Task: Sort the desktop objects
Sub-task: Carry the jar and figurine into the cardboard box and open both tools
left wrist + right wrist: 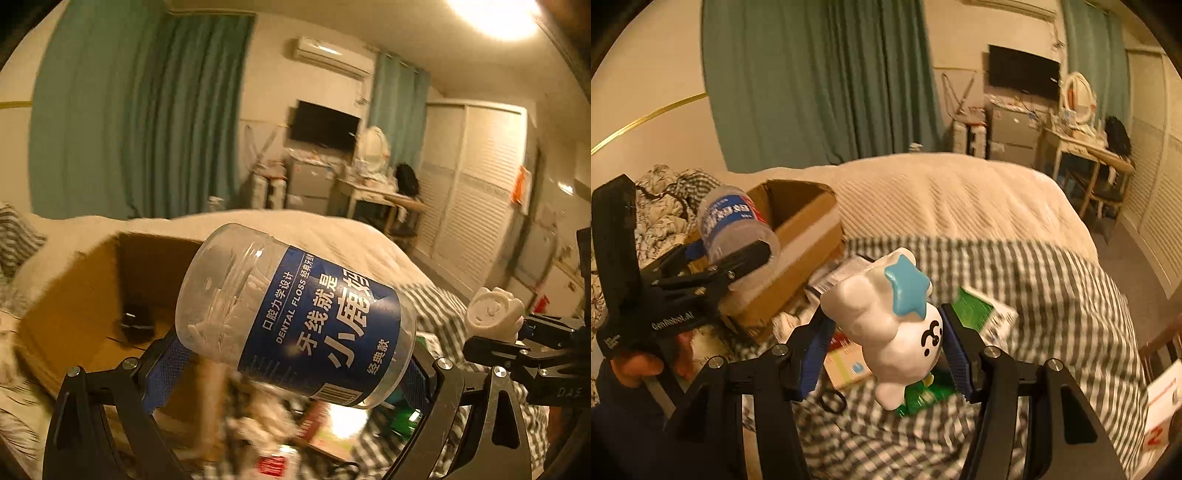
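My left gripper (291,365) is shut on a clear dental floss jar (295,314) with a blue label, held tilted in the air above the bed. The same jar (735,225) shows in the right wrist view, clamped by the left gripper (738,258). My right gripper (886,343) is shut on a white animal figurine (886,325) with a blue star on it, lifted off the checked cover. That figurine (493,314) also appears at the right of the left wrist view. An open cardboard box (801,225) lies on the bed behind the jar.
Small boxes and packets, one of them green (975,310), lie scattered on the checked bed cover (1052,295). A dark object (136,325) sits inside the cardboard box (92,295). A hand (639,362) holds the left gripper's handle. A red-and-white box (1161,406) lies at the right edge.
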`<state>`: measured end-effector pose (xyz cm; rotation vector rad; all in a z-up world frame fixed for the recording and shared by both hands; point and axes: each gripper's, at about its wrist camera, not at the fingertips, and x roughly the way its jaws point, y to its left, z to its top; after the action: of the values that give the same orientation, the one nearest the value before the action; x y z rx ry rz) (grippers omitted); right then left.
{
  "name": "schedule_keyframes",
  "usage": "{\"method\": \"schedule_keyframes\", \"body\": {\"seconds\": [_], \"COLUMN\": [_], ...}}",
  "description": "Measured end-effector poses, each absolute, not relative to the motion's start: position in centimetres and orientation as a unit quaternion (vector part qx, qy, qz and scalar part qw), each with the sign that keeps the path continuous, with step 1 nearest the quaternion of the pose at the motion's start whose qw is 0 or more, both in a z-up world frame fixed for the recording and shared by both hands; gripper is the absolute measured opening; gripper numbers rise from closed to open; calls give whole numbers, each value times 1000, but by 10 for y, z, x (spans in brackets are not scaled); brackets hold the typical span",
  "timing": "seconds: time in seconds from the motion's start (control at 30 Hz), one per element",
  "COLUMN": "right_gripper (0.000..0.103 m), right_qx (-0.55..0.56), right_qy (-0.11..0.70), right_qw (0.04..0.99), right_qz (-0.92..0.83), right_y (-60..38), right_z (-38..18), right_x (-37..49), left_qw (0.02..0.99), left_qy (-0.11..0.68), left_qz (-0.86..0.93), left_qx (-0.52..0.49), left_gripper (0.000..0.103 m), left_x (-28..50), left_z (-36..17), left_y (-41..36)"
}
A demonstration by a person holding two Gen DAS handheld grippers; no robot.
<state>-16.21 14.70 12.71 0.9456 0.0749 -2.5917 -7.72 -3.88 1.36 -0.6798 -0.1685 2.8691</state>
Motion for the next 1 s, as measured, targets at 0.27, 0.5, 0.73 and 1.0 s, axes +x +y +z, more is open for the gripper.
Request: {"method": "schedule_keyframes", "body": {"seconds": [0.27,0.5,0.73,1.0], "right_gripper": [56,56,56,56], "right_qx": [325,333,353,374], "right_qy": [46,59,49,42], "right_qw": [259,307,321,319], "right_qz": [-908,-890,-878,-870], "right_y": [72,-5,-60,-76], "right_z": [154,153,133,115], "right_x": [-194,-223,-257,-279], "left_qw": [-24,-116,-102,-113], "left_qy": [-107,-151,-144,-136], "left_qz": [969,952,950,941], "left_qx": [-222,-239,-258,-288], "left_gripper": [98,98,98,99], "left_x": [-79,-86,-101,-111], "left_z": [29,8,-12,-31], "left_y": [-136,-196,-194,-188]}}
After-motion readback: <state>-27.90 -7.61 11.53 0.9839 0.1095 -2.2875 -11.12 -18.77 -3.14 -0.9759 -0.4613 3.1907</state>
